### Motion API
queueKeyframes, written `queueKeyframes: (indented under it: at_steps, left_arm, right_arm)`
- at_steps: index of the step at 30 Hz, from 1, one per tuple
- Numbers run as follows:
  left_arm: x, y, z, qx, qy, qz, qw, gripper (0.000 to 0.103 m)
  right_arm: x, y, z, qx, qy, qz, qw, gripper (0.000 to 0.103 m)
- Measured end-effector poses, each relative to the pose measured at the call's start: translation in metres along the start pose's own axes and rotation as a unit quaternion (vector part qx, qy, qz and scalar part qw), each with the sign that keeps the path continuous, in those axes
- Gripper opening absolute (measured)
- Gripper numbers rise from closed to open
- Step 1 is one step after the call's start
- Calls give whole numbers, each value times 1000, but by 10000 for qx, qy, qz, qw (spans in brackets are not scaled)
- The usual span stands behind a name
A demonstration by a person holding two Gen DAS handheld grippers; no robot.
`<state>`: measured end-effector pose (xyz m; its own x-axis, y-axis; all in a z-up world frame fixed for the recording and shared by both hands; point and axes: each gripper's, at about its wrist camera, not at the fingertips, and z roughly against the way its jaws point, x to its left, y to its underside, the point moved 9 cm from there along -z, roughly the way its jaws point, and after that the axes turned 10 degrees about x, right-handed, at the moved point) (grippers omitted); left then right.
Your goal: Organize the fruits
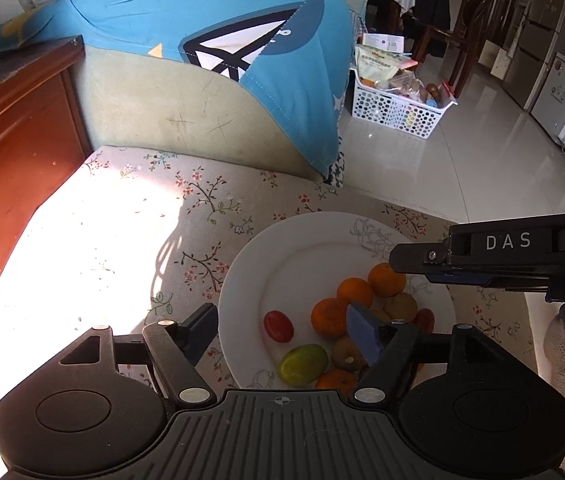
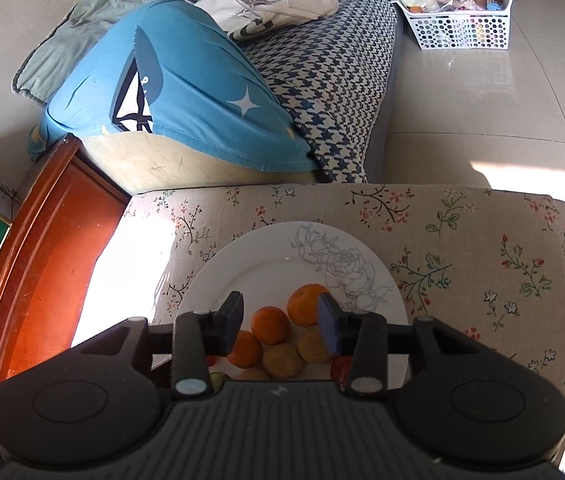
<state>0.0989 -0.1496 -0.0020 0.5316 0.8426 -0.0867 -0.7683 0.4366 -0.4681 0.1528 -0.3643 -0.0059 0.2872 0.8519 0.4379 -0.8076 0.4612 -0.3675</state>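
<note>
The left gripper [image 1: 286,330] stands wide open and empty above the near rim of the white plate [image 1: 250,264], a red fruit [image 1: 278,326] loose between its fingers. The right gripper [image 2: 280,322] is partly open, seemingly gripping nothing, over the oranges [image 2: 270,325] heaped on the plate's near side. The plate sits toward the near edge of the floral cushion [image 2: 482,248].

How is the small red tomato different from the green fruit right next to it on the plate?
The red tomato is smaller and glossy dark red; the green fruit is bigger, yellow-green with an orange blush. The tomato lies apart from the other fruit, while the green fruit sits nearer the plate's rim, close to a brown fruit. Both are oval, lie on the white plate, and neither is gripped.
</note>
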Motion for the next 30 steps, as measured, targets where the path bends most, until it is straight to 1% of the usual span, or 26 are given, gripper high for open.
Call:
queueKeyframes:
  at_steps: [2,4,5,12,16,18,20,22,25,30]
  left_arm:
    - [-2,0,5,-14,-55,-47,10000,76]
    - [-3,0,9,12,-117,-54,9999,81]
    - [-3,0,11,40,-205,-34,9998,86]
    - [3,11,30,124,-617,-74,9980,90]
    - [9,23,39,214,-741,-81,9970,91]
    - [15,29,42,275,-800,-13,9964,92]
    - [20,34,43,367,-834,104,9958,92]
    - [24,37,41,443,-835,170,9954,92]
    - [27,38,39,537,-914,207,9942,92]
    - [26,37,36,580,-971,181,9934,92]
  right_arm:
    - [0,0,5,-45,68,20,10000,48]
    - [0,1,9,-70,94,3,9999,51]
    - [0,2,12,-70,119,-3,9999,53]
    - [4,12,25,-65,449,150,9989,64]
    - [5,23,29,-17,592,130,9982,68]
    - [4,30,31,17,701,133,9974,72]
    - [5,37,34,11,791,163,9967,73]
    - [6,44,36,17,849,198,9962,75]
    - [4,56,38,69,997,251,9947,79]
    - [2,62,33,202,1138,222,9930,80]
